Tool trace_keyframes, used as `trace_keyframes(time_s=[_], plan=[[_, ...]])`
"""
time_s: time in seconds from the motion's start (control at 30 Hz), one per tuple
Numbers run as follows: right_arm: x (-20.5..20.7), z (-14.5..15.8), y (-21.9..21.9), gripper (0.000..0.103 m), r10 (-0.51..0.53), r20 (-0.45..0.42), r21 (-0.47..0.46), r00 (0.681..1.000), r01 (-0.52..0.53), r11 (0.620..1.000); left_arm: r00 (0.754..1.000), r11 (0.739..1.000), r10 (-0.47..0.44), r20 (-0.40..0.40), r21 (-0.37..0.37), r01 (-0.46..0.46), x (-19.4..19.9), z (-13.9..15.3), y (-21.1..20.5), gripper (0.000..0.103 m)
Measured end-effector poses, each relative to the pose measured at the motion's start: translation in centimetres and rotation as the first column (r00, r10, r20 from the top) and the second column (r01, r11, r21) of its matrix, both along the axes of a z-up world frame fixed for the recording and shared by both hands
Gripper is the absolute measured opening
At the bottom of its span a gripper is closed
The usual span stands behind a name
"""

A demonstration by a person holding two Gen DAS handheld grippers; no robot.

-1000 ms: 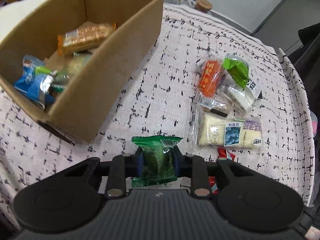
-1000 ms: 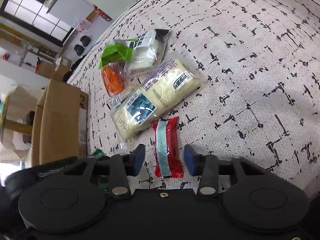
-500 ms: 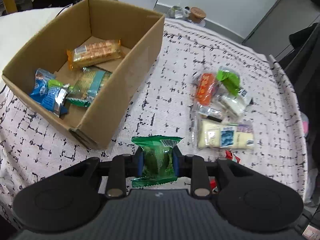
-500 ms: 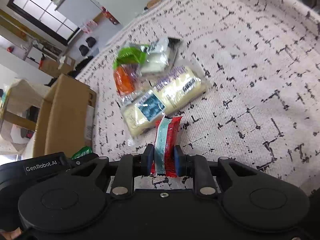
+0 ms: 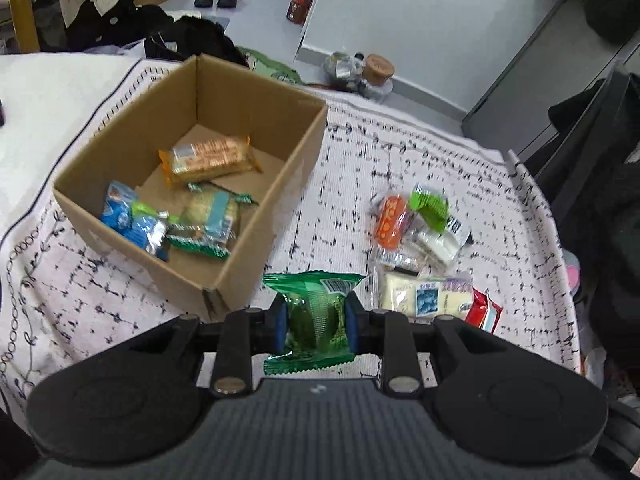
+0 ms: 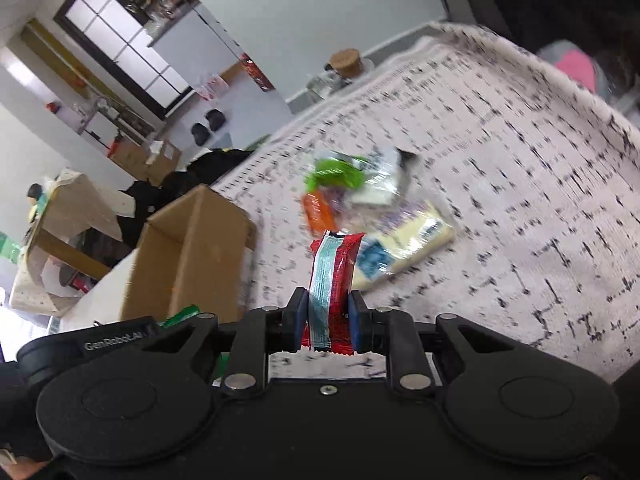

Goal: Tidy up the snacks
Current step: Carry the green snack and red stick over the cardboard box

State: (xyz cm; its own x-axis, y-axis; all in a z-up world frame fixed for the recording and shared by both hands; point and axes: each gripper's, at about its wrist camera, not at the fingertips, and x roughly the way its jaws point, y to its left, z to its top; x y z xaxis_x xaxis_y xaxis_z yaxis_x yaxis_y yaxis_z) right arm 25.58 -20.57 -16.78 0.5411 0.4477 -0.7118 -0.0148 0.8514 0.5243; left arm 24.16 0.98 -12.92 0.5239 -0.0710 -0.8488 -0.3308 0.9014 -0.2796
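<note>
Far left: open cardboard box [image 5: 224, 216] holding four wrapped snacks. Centre: my left gripper [image 5: 315, 326] clamps a crinkled green packet [image 5: 316, 320], lifted above the patterned cloth [image 5: 400, 152]. Right: my right gripper [image 6: 328, 320] pinches a red packet [image 6: 334, 280] with a pale blue stripe, held upright.

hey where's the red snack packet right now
The red snack packet is clamped in the right gripper, lifted off the tablecloth. It hangs right of the cardboard box, near the pale yellow packet.
</note>
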Motion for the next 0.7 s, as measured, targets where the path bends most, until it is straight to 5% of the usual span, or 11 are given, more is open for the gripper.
trace_keyframes(time_s=[0.7], plan=[[0.5, 5.6, 7.9, 0.021, 0.085, 0.126, -0.032, 0.988, -0.081, 0.996, 0.994, 0.999, 0.034, 0.105, -0.018, -0.032, -0.5, 4.6, 6.9, 0.027]])
